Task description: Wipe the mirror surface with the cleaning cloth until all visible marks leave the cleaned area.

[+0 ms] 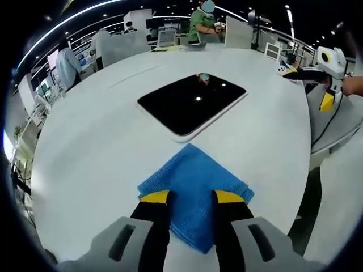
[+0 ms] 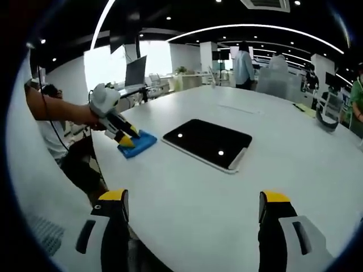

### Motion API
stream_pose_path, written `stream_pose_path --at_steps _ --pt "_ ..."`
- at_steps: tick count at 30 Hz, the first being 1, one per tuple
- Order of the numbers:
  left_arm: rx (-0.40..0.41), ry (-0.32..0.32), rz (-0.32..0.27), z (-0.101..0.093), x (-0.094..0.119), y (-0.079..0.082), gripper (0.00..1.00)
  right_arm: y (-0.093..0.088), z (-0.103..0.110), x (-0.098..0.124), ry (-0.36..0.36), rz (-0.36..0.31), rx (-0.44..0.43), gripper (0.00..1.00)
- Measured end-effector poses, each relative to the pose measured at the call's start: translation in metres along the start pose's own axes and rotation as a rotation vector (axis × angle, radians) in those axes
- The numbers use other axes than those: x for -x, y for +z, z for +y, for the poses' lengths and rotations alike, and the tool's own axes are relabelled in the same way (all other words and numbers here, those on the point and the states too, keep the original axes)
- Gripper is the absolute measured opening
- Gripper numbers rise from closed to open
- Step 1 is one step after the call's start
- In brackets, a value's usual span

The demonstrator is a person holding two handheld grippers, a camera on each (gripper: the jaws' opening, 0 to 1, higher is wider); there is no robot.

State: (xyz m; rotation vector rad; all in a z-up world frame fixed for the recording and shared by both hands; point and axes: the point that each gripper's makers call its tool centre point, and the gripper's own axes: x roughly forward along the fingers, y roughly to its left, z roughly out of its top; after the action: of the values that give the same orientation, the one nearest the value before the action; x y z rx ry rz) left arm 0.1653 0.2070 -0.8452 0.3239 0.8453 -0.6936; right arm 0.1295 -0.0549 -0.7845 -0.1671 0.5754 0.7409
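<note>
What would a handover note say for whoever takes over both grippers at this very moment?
Left gripper: open, jaws over the blue cleaning cloth, not yet closed on it; in the right gripper view it sits at the cloth.
Right gripper: open, empty, held above the white table, back from the mirror.
Mirror: lies flat on the table just beyond the cloth, dark glass in a pale frame, reflecting ceiling lights. Marks on it are too small to tell.
Done: left gripper brought to the cloth.
Left: grip the cloth, carry it to the mirror, wipe the surface until clean.
</note>
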Motion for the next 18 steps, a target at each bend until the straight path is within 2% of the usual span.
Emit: stream_pose_path --at_steps 2,4,6,13,16,18 --pt "-0.002 -0.002 0.000 0.000 0.000 0.000 0.20 0.000 0.002 -0.001 0.007 0.003 -0.001 0.95" --pt "-0.010 -0.006 0.001 -0.001 0.000 0.000 0.10 -0.001 0.002 -0.001 0.007 0.009 0.006 0.95" --pt "-0.019 -0.005 -0.001 -0.001 0.000 0.000 0.10 -0.001 0.002 0.000 0.008 0.010 0.002 0.95" --pt "0.044 -0.004 -0.013 0.000 0.001 0.003 0.05 -0.004 0.000 0.003 0.001 0.010 -0.012 0.95" --pt "0.055 -0.017 -0.015 -0.003 0.002 0.007 0.05 -0.006 0.000 0.003 -0.001 0.008 -0.014 0.95" --pt "0.070 -0.021 -0.038 -0.003 0.005 0.015 0.05 -0.007 -0.001 0.003 -0.002 0.008 -0.019 0.95"
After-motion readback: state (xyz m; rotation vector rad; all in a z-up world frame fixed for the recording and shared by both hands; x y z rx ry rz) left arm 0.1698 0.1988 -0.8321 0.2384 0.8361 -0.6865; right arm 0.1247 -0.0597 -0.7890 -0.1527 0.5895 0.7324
